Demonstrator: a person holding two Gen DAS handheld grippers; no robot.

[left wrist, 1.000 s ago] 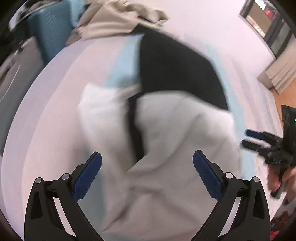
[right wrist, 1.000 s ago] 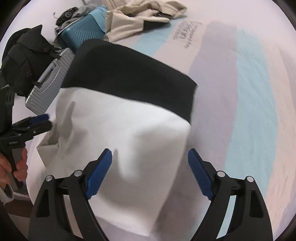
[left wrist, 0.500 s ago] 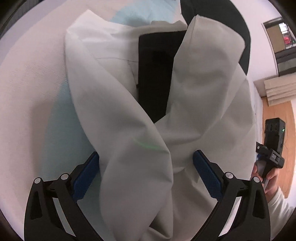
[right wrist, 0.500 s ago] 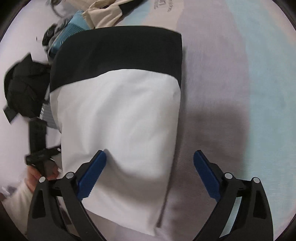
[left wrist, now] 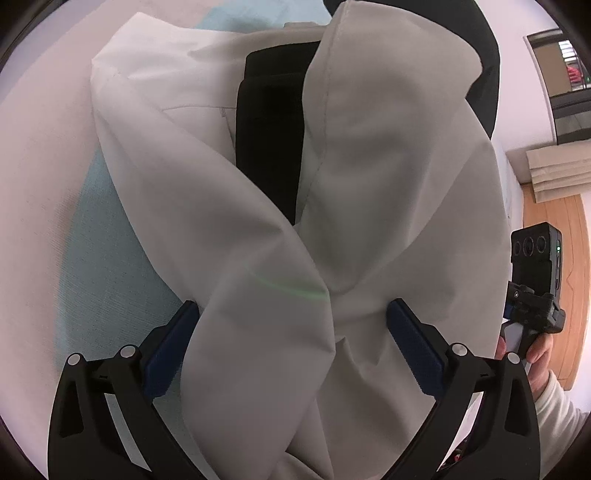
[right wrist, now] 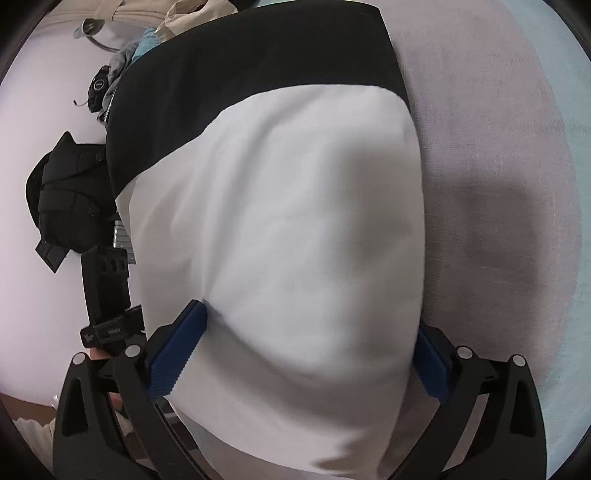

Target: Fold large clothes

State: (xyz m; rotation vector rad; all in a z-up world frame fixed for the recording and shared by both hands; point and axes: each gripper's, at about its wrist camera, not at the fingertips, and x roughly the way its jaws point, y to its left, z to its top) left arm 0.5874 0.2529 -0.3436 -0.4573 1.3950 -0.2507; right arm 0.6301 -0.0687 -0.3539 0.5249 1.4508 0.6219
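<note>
A large white and black garment (left wrist: pixel 369 192) lies folded on the bed. In the left wrist view its white sleeves cross over a black panel. My left gripper (left wrist: pixel 291 332) is open, its jaws wide on either side of the bunched white cloth. In the right wrist view the same garment (right wrist: pixel 295 240) shows a smooth white body with a black band at the far end. My right gripper (right wrist: pixel 306 343) is open, its jaws straddling the near white edge. Neither gripper pinches the cloth.
The bed sheet (right wrist: pixel 498 147) has pale lilac and light blue stripes. A black bag (right wrist: pixel 66 199), a suitcase and beige clothes (right wrist: pixel 184 14) lie beyond the bed's left side. The other gripper shows at each view's edge (left wrist: pixel 535 280). Wooden floor (left wrist: pixel 554 229) lies at right.
Both grippers have come down and in close over the garment, which now fills both views. The jaws stayed wide open throughout.
</note>
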